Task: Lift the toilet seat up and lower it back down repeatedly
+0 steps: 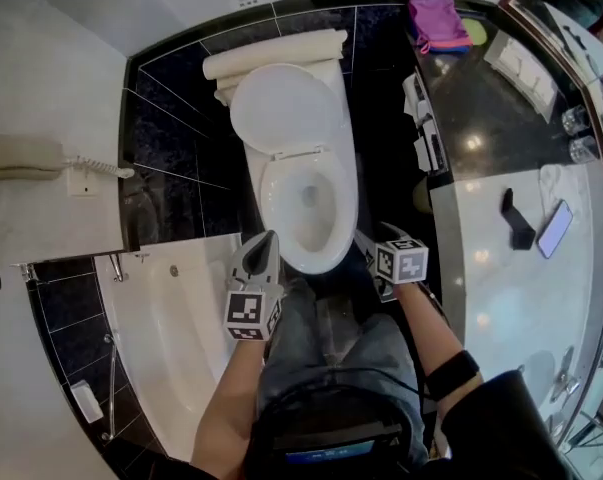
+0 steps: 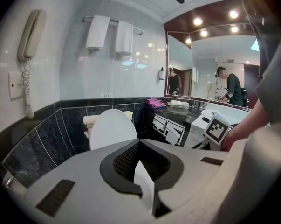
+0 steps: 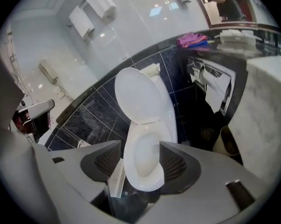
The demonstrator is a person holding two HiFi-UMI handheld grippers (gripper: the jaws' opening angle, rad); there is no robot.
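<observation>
You're standing right at the front of the toilet bowl [image 1: 311, 208], and the toilet seat [image 1: 272, 206] is down, lying flat on the bowl's rim. The toilet lid [image 1: 284, 106] is tipped up behind it, leaning back against the cistern. Your left gripper [image 2: 138, 148] hovers just off the bowl's front left edge with its jaws pressed together and nothing between them, the tip pointing toward the seat without touching it. Your right gripper [image 3: 140, 154] sits just off the front right edge, angled down at the bowl with its jaws spread wide. You can see the front of the seat framed in the gap, but the pads aren't on it, so nothing is gripped. Behind the lid, rolled towels [image 1: 276, 56] rest on top of the cistern. To the left of the bowl a wall telephone [image 1: 21, 156] hangs above the dark tiles, and the bathtub [image 1: 156, 348] runs along the near left. To the right of the bowl stretches the vanity counter [image 1: 501, 298], with a smartphone [image 1: 555, 228] lying on it and a pink cloth [image 1: 436, 20] at its far end near the wall.
</observation>
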